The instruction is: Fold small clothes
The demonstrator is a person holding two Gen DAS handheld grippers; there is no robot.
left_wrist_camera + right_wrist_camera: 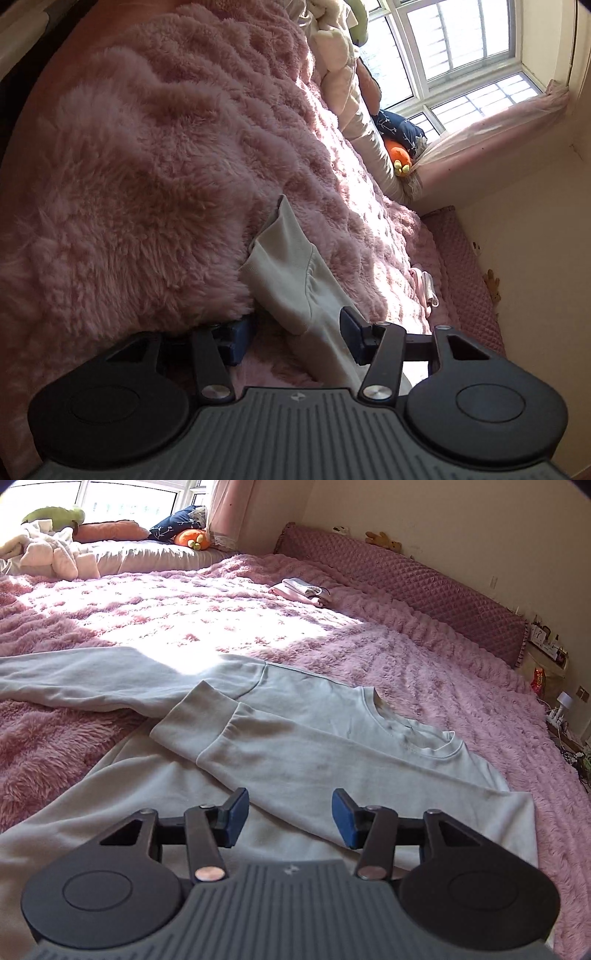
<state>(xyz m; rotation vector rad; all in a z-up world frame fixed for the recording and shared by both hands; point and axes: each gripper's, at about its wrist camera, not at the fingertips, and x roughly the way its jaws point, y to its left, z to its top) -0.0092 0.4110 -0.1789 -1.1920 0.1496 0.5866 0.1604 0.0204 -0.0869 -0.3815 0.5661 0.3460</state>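
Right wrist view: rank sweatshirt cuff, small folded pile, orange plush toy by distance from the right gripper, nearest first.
1. Sweatshirt cuff: just ahead of the right gripper, slightly left, lying across the sweatshirt body.
2. Small folded pile: mid-bed, ahead and slightly right, near the quilted headboard.
3. Orange plush toy: far end, upper left, beside the window curtain.

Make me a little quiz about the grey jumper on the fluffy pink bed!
1. True or false: one sleeve of the grey sweatshirt is folded across its chest.
2. What lies on the pink blanket near the quilted headboard?
A. a small folded pile of clothes
B. a book
3. Is the right gripper holding anything?

Key: 1 true. 2 A. 3 No, its jaws are open and empty, over the sweatshirt.
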